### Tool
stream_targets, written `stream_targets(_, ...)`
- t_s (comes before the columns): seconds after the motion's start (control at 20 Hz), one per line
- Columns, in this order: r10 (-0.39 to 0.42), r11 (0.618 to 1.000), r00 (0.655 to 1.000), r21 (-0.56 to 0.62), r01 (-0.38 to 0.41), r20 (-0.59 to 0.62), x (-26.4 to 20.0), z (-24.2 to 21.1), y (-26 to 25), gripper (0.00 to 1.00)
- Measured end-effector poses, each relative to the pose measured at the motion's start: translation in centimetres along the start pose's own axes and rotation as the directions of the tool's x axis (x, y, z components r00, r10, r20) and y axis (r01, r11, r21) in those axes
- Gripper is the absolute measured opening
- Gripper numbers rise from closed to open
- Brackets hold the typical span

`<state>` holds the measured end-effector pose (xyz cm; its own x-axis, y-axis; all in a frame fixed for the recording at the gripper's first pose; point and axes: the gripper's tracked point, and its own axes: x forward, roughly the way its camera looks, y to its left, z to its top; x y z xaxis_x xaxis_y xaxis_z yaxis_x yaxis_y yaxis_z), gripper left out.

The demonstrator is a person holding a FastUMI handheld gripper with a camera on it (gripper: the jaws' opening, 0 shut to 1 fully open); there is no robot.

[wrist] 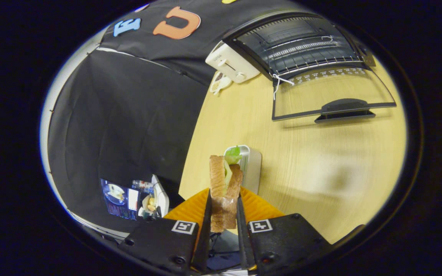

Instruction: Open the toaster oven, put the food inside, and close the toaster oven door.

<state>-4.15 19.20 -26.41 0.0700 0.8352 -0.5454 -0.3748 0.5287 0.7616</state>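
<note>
My gripper (223, 209) is shut on a sandwich (225, 180), two slices of brown bread with green lettuce sticking out at the top, held upright between both fingers. Far beyond the fingers stands the toaster oven (301, 42) with its wire rack showing inside. Its glass door (332, 96) hangs folded down and open onto the wooden table, the dark handle at its near edge.
A white rack (249, 168) and an orange plate (257, 207) lie just behind the sandwich on the wooden table (313, 161). A white pop-up toaster (231, 63) sits left of the oven. Left of the table's edge, lower down, lie boxes (129, 197).
</note>
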Motion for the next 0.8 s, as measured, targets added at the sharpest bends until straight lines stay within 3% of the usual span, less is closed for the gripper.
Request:
stream_targets(0.15,0.062,0.998,0.983,-0.015,-0.06,0.173,-1.5,3.0,0.1,0.37)
stream_targets(0.25,0.1,0.995,0.942,-0.03,-0.095,0.32,-2.8,5.4,-0.2,0.37)
stream_targets(0.5,0.2,0.97,0.754,-0.018,-0.242,0.626,-6.4,9.3,-0.6,0.37)
stream_targets(0.7,0.149,0.938,0.532,0.052,-0.344,0.834,-9.5,12.9,-3.0,0.36)
stream_targets(0.8,0.129,0.931,0.489,0.065,-0.359,0.862,-10.2,12.9,-3.8,0.36)
